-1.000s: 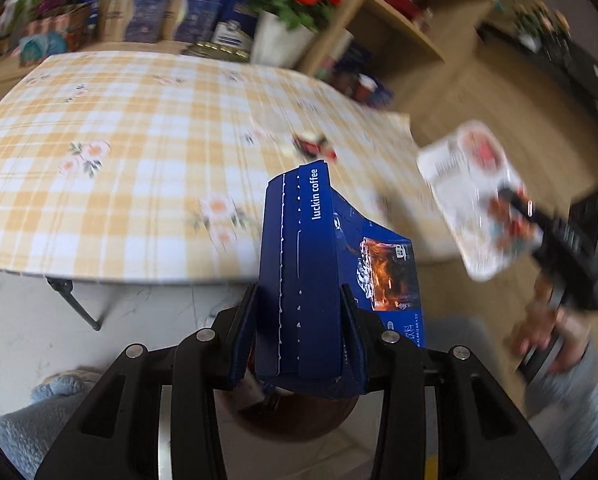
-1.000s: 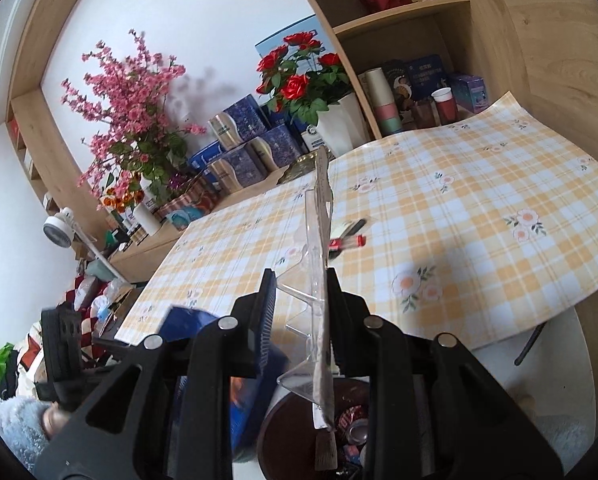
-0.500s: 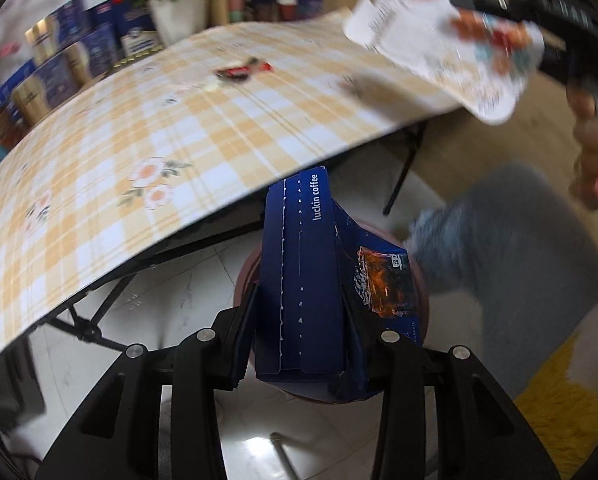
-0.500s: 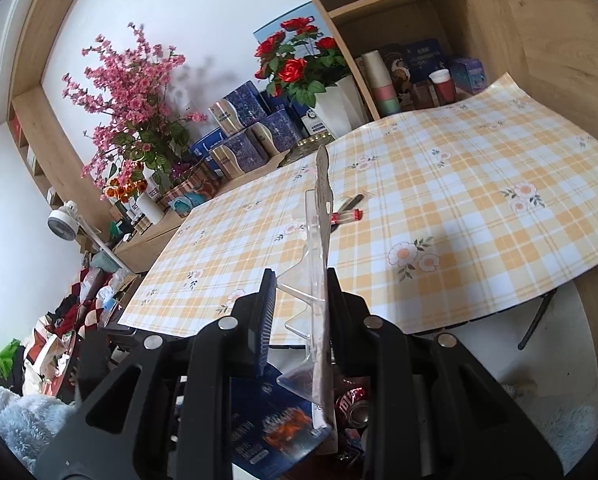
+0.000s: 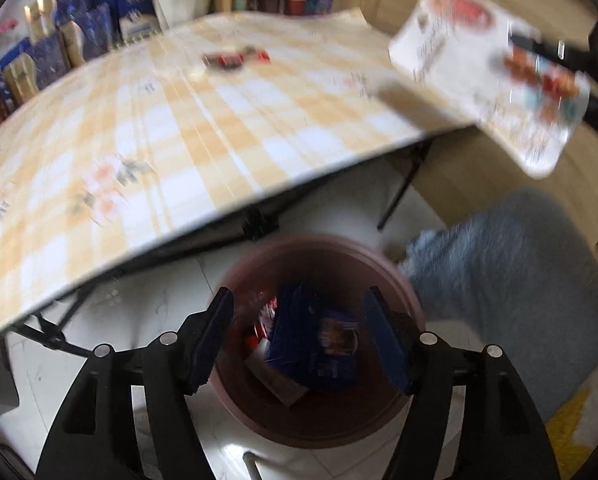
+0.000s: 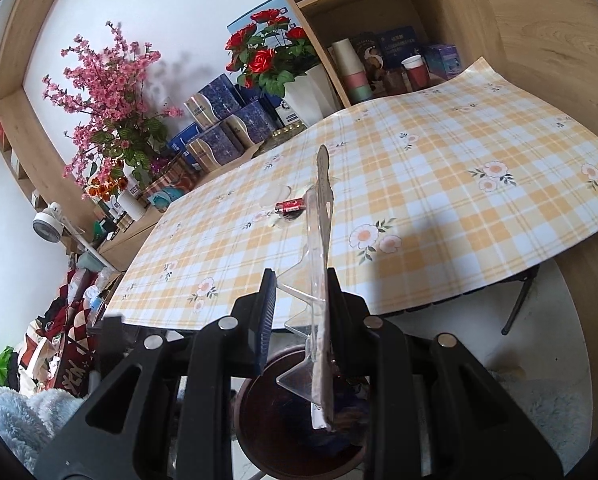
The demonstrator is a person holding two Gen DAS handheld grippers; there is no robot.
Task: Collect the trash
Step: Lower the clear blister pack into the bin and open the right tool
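Opening my left gripper [image 5: 299, 336], I see the blue box [image 5: 315, 340] lying loose in the bin [image 5: 395, 420] below my fingers. My right gripper [image 6: 299, 312] pinches a plastic tray [image 6: 319, 248] above it.

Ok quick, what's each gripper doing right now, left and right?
Left gripper: jaws opening, nothing between them; the blue coffee box lies in the bin.
Right gripper: shut on the clear plastic tray.
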